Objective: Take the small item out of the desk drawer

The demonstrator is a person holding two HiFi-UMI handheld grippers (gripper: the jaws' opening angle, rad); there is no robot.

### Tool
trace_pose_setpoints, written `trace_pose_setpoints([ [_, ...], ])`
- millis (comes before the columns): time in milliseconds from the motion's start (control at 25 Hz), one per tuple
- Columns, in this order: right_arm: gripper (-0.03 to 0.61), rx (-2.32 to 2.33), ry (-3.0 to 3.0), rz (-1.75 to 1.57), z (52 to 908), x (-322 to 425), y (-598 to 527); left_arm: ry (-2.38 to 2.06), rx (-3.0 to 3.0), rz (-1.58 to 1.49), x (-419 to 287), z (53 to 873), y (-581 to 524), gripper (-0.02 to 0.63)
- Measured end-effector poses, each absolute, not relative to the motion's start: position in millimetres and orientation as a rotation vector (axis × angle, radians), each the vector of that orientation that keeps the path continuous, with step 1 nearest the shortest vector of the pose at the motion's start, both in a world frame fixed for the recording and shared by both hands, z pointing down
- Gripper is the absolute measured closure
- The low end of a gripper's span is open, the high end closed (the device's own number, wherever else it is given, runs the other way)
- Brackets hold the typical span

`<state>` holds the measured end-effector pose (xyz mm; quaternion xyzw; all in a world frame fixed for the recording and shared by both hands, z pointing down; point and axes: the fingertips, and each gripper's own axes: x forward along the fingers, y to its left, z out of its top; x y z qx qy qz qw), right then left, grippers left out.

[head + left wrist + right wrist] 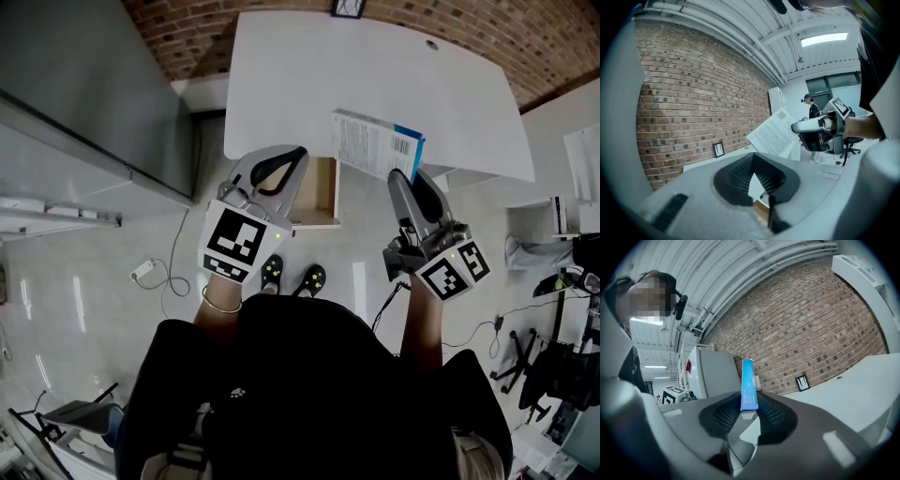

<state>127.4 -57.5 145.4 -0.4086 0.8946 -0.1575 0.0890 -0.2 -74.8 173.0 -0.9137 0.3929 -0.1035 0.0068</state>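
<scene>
Partly behind left tongs point(292, 155), drawer point(323, 192)

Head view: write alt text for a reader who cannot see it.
Seen from above, a person's right gripper grips a white and blue box in its jaws at the edge of a white desk. The left gripper, shut and empty, is beside the open drawer.

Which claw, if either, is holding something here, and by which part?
The right claw holds a thin box, pinched across its flat faces at the blue edge. The left claw is shut with nothing in it.
</scene>
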Motion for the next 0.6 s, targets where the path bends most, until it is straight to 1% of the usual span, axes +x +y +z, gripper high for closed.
trace_pose_setpoints([
  [600,0.474,-1.212,2.667,-0.465,142.2,124.2,-55.0,1.233,-2.863,-0.305,-3.2,166.6,-72.9,0.615],
])
